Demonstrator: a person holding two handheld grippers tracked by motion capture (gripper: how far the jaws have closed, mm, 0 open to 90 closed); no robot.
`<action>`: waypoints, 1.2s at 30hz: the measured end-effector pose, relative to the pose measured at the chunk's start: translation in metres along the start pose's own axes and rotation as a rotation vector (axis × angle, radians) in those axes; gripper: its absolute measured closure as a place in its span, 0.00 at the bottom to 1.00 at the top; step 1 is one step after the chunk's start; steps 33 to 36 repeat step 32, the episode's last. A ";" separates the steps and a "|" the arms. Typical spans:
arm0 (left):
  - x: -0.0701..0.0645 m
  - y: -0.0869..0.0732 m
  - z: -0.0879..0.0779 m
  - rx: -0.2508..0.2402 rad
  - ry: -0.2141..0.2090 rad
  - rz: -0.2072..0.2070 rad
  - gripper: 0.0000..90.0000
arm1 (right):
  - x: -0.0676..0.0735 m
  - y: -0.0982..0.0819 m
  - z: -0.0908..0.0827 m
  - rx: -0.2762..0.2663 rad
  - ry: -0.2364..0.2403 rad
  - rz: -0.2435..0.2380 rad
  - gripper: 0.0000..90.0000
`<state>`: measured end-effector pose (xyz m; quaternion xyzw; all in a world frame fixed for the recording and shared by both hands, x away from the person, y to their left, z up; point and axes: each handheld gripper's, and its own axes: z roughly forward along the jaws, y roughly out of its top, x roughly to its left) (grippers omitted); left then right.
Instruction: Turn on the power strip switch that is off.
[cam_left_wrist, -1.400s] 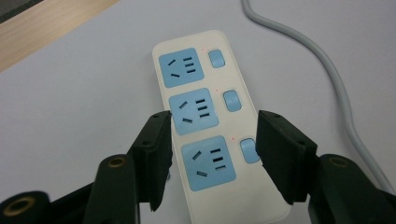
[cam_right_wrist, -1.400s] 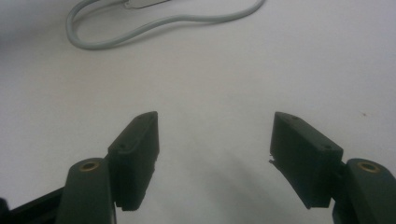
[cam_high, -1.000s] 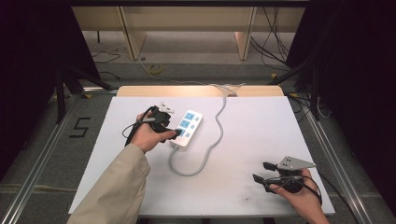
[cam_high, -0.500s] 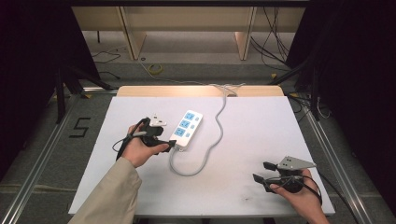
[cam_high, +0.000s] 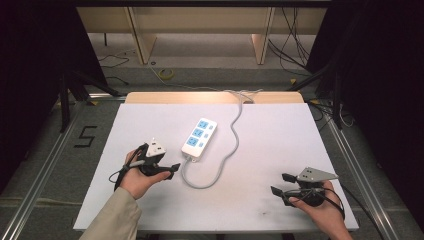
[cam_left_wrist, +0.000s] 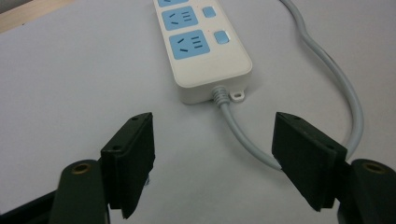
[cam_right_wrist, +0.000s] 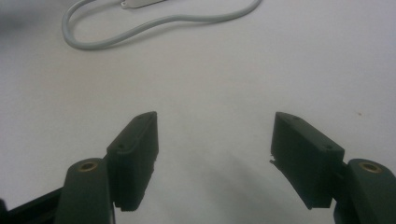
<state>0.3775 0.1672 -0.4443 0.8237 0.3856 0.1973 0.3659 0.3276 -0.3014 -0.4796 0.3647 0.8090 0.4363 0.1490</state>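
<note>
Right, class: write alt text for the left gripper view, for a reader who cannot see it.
A white power strip with blue sockets lies on a white table, its grey cable curving away to the right. In the foreground the left gripper has its two black jaws wide open with nothing between them, just short of the strip's cable end.

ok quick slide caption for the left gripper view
Open left gripper poised on the table before a white power strip, its grey cord curving past.

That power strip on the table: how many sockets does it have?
3. The power strip has three blue sockets in a row along its top: far, middle and near, nearest its cable.
</note>
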 end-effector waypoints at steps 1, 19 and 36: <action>-0.001 -0.004 -0.001 -0.003 0.001 -0.002 0.32 | 0.000 0.000 0.000 0.001 0.000 0.003 0.37; -0.006 -0.050 -0.015 -0.016 0.035 -0.037 0.29 | -0.001 0.000 -0.001 0.005 -0.003 -0.001 0.37; 0.002 -0.056 -0.010 0.000 0.081 -0.064 0.25 | -0.002 0.000 -0.001 0.003 -0.009 0.000 0.37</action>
